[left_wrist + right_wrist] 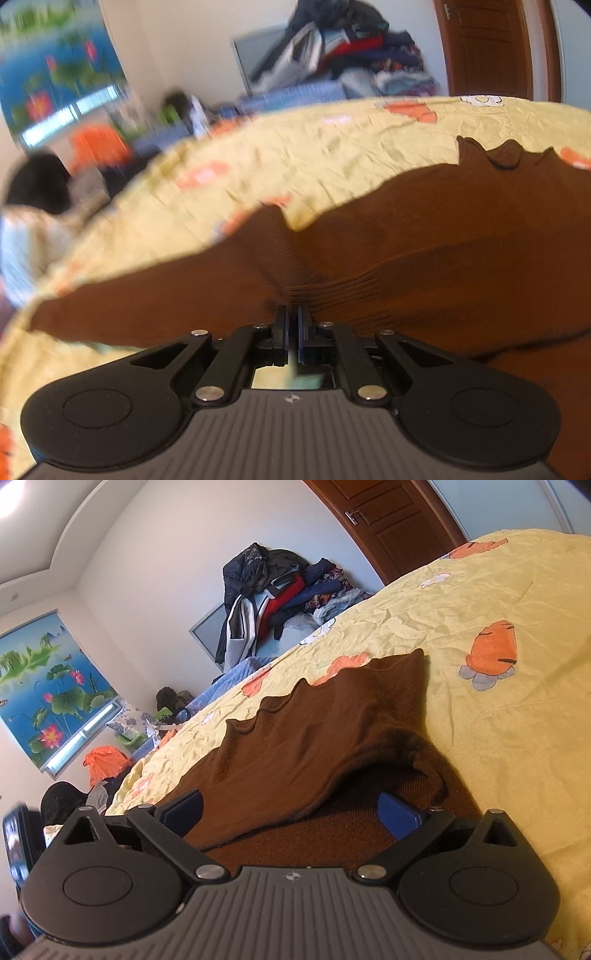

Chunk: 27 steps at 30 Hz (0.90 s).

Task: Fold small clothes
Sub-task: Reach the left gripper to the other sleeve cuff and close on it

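Left hand-held gripper (292,314): fingers pinched nearly together on a fold of the brown knit garment (424,251), fabric bunching into ribs right at the tips. Garment is pulled up off the bed at that point and stretches away left and right.

Right hand-held gripper (291,808): spread wide, blue pads (400,814) well apart, holding nothing. A loose edge of the brown garment (306,746) drapes between the fingers; left finger sits at the garment's left edge, right pad is over a lower layer of it, under a raised fold.

Garment lies on the yellow bedsheet (498,738) with orange carrot prints, wavy hem toward the far side, one corner pointing up toward the far right in the right wrist view. Looks partly doubled over near the gripper.

Farther out: blue quilted cover (240,672) at the far bed edge, a clothes pile (280,602) against the white wall, brown wooden door (391,524) at far right. Far left: lotus-pond window blind (48,686), orange bag (105,762) below it. Left wrist view is motion-blurred on its left side.
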{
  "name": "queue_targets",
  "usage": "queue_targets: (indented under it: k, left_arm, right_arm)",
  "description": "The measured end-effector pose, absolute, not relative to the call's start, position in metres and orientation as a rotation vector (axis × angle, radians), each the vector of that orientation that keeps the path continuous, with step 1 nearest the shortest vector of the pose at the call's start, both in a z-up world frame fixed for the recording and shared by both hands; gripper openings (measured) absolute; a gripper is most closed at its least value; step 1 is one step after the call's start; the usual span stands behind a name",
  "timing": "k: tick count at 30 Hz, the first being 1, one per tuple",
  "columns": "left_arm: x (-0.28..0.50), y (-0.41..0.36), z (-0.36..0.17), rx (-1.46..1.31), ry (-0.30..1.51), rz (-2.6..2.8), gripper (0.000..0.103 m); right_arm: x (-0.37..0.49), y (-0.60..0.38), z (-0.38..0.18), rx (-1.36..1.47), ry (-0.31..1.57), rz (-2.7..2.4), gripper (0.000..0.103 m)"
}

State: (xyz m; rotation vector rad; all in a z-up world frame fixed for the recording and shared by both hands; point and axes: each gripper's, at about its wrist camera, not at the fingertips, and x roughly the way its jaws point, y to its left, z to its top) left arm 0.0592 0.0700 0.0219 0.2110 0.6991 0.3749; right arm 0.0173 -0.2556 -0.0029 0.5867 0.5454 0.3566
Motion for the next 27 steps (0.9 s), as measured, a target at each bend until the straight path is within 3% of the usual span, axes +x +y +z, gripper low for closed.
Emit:
queue_targets:
  k: [3, 5, 6, 7, 9, 13, 14, 16, 21, 27]
  left_arm:
    - [0.035, 0.060, 0.048, 0.220, 0.567, 0.390, 0.007]
    - [0.029, 0.048, 0.063, 0.213, 0.475, 0.316, 0.015]
    - [0.031, 0.040, 0.064, 0.223, 0.457, 0.270, 0.029]
    - [0.035, 0.033, 0.063, 0.239, 0.456, 0.221, 0.051]
    - [0.051, 0.021, 0.053, 0.252, 0.490, 0.136, 0.076]
    - [0.095, 0.021, 0.010, 0.204, 0.694, 0.110, 0.077]
    - [0.094, 0.032, 0.007, 0.135, 0.666, 0.101, 0.080]
    - [0.093, 0.058, 0.002, 0.014, 0.693, 0.056, 0.083]
    - [0.079, 0.071, 0.007, 0.099, 0.668, 0.059, 0.083]
    - [0.012, 0.106, 0.029, 0.111, 0.492, 0.189, 0.086]
  right_arm:
    - [0.011, -0.253, 0.010, 0.537, 0.533, 0.344, 0.100]
    - [0.006, -0.252, 0.027, 0.509, 0.455, 0.357, 0.101]
    - [0.009, -0.252, 0.037, 0.504, 0.428, 0.368, 0.103]
    - [0.016, -0.251, 0.046, 0.498, 0.418, 0.377, 0.103]
    - [0.044, -0.243, 0.058, 0.460, 0.441, 0.387, 0.103]
    - [0.115, -0.226, 0.041, 0.360, 0.615, 0.304, 0.103]
    - [0.130, -0.224, 0.029, 0.328, 0.680, 0.269, 0.103]
    - [0.131, -0.220, 0.012, 0.201, 0.632, 0.240, 0.103]
    - [0.136, -0.222, 0.007, 0.203, 0.634, 0.236, 0.103]
    - [0.131, -0.208, 0.007, 0.128, 0.639, 0.214, 0.103]
